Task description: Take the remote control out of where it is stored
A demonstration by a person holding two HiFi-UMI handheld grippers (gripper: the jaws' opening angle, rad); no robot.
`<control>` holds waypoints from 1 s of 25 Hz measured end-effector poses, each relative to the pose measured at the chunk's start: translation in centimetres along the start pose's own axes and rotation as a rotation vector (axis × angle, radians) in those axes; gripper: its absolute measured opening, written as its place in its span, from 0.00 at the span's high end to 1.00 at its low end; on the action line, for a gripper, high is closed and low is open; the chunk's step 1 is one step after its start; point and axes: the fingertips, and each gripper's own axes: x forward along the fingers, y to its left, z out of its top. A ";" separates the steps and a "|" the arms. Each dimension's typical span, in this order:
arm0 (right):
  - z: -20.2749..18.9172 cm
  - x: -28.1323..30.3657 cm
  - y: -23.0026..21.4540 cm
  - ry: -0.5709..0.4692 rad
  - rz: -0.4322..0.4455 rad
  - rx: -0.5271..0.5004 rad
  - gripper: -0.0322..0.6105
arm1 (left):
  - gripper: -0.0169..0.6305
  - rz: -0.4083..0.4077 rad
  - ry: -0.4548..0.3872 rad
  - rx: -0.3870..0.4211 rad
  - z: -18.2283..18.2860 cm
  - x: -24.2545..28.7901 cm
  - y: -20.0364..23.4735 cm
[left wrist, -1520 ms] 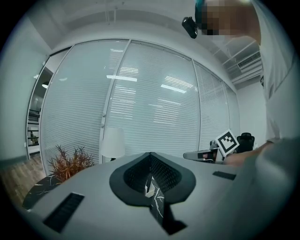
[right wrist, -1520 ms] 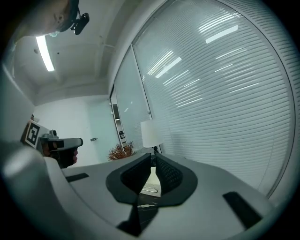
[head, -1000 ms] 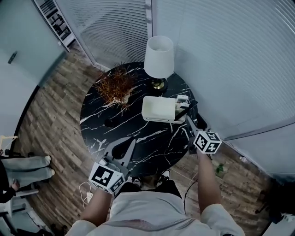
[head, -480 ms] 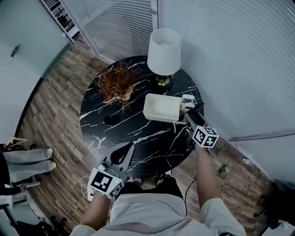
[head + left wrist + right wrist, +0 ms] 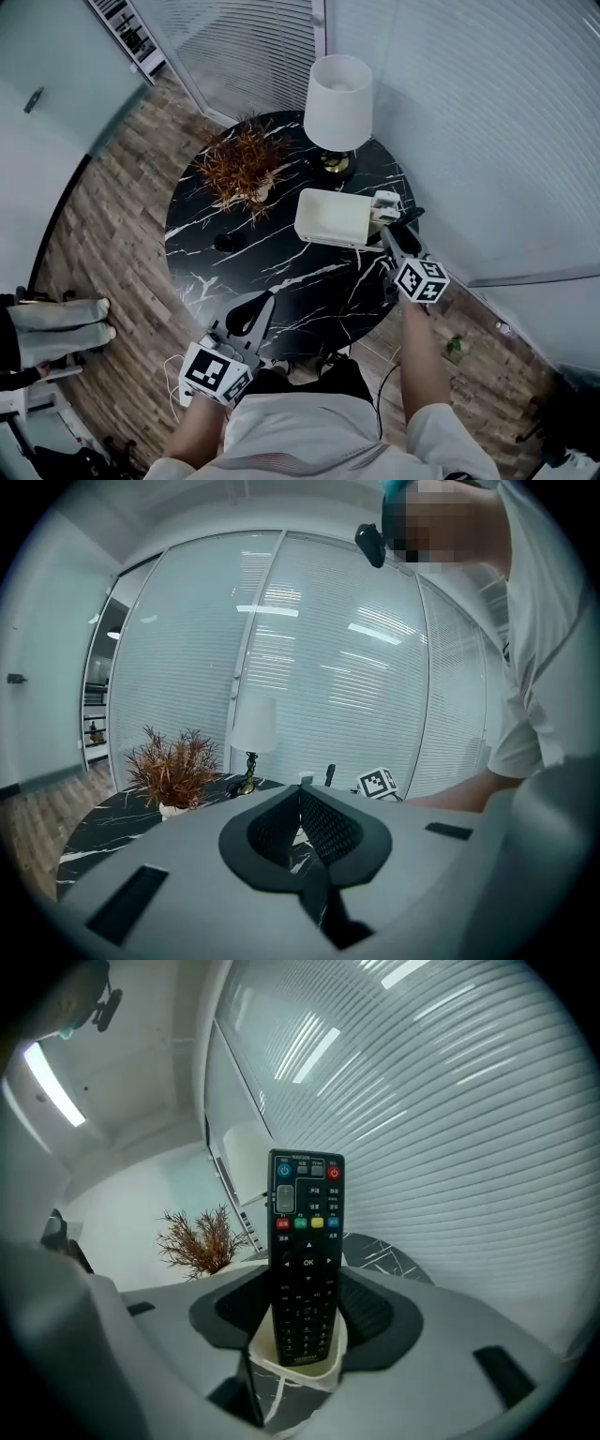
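- The black remote control (image 5: 307,1241) with coloured buttons near its top stands upright in a small cream open-topped holder (image 5: 295,1373). Only its lower end is sunk in the holder.
- The right hand-held gripper (image 5: 307,1290) reaches to the far right part of the desk. Its jaws flank the remote control, one dark ribbed pad (image 5: 373,1309) on each side of the lower half. The jaws are closing. They stand wide, and a firm press on the remote control cannot be made out.
- The left hand-held gripper (image 5: 270,296) hovers over the near edge of the desk, well apart from the holder. Its jaws are drawn together at the tips with nothing between them.
- The round black marble desk (image 5: 281,267) with white veins stands on a wood plank floor (image 5: 112,216).
- A white rectangular box (image 5: 333,217) lies on the right half of the desk, and the holder sits at its right end.
- A lamp with a white drum shade (image 5: 338,89) and a brass foot stands at the far edge of the desk, beyond the box.
- A rust-coloured dried plant (image 5: 242,167) stands to the far left of the box.
- A small dark object (image 5: 225,242), too small to identify, lies on the left part of the desk.
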 end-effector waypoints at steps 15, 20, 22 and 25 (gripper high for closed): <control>4.8 -7.5 10.4 0.159 0.005 -0.432 0.59 | 0.96 -0.036 -0.074 -0.017 1.3 -0.9 0.9; -0.5 -8.6 9.6 0.418 -0.054 -0.590 0.59 | 0.96 -0.042 -0.086 -0.027 1.2 -1.6 1.5; -3.0 -8.7 8.7 0.509 -0.072 -0.639 0.59 | 0.96 -0.043 -0.087 -0.029 1.1 -2.0 1.6; -6.8 -8.6 7.8 0.627 -0.077 -0.679 0.59 | 0.96 -0.044 -0.089 -0.033 0.9 -2.4 1.6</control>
